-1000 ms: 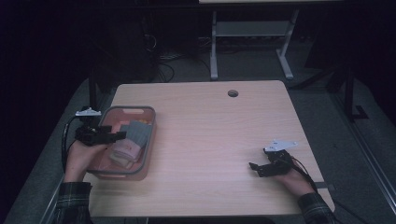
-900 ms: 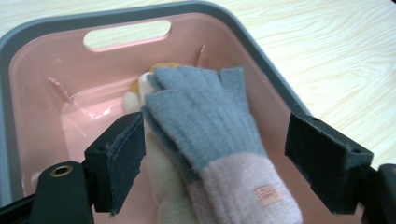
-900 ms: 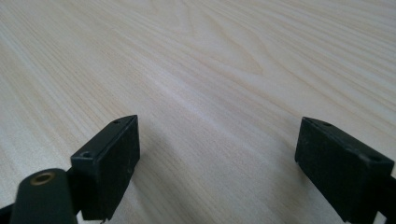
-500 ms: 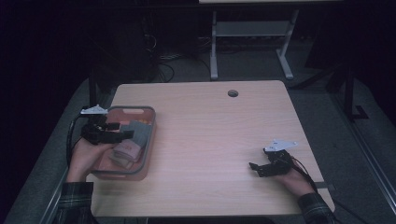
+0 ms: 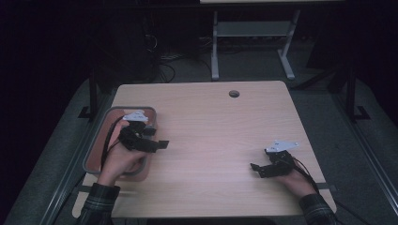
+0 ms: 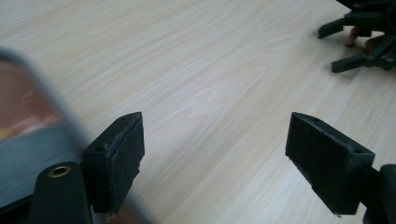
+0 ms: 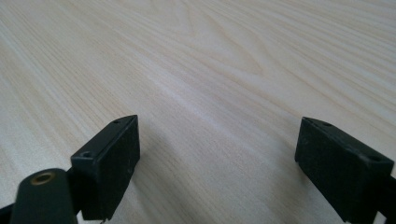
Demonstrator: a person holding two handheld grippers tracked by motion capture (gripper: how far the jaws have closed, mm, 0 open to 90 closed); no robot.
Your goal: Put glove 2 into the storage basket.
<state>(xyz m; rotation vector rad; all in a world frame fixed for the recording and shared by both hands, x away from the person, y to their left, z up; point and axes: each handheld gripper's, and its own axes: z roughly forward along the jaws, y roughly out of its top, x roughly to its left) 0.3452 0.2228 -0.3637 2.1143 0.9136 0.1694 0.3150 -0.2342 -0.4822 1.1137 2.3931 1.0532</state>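
Note:
My left gripper is open and empty, its jaws reaching just past the right rim of a reddish tray with a grey rim at the table's left side. In the left gripper view the jaws of my left gripper stand wide apart over bare wood, with the tray's blurred rim at the left. My right gripper rests near the front right of the table, open and empty. Its own view has my right gripper spread wide over bare wood. The right gripper also appears far off in the left gripper view.
The light wooden table has a round cable hole near its far edge. A metal stand and cables lie on the dark floor beyond. The person's sleeves enter from the bottom.
My left gripper has swung from over the tray's contents rightward, so its jaws now point across the tray's right rim onto the table. The right gripper has stayed put.

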